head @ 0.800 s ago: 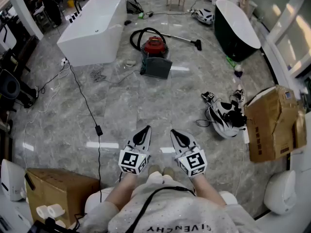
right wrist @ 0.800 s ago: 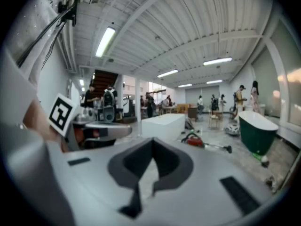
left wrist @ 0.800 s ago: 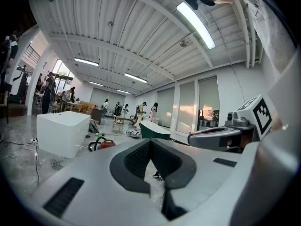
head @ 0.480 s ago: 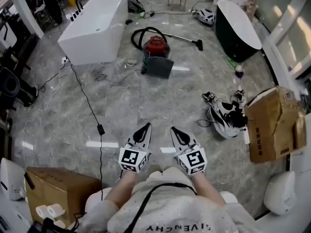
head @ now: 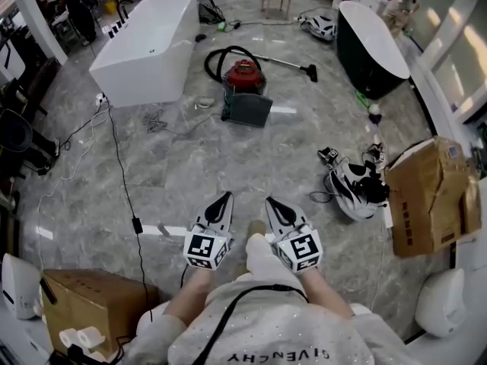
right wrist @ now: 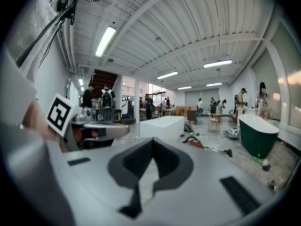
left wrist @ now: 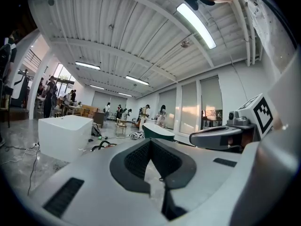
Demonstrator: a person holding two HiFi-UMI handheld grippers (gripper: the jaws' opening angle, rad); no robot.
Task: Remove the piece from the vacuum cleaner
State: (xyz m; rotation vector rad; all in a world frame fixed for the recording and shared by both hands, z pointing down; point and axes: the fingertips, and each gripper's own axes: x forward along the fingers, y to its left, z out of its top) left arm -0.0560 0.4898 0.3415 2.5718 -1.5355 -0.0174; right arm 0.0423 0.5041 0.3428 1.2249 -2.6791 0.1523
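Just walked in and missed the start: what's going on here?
A person holds two grippers out in front, the left gripper and the right gripper, both shut and empty. The red vacuum sits on the floor well ahead, between a white tub and a dark tub, its hose looped beside it. Neither gripper is near it, so the job has not started.

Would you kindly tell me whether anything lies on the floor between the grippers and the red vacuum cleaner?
Nothing visible does. Bare floor runs from the left gripper and right gripper to the vacuum cleaner. A black cable lies off to the left and some gear to the right, both clear of the straight path.
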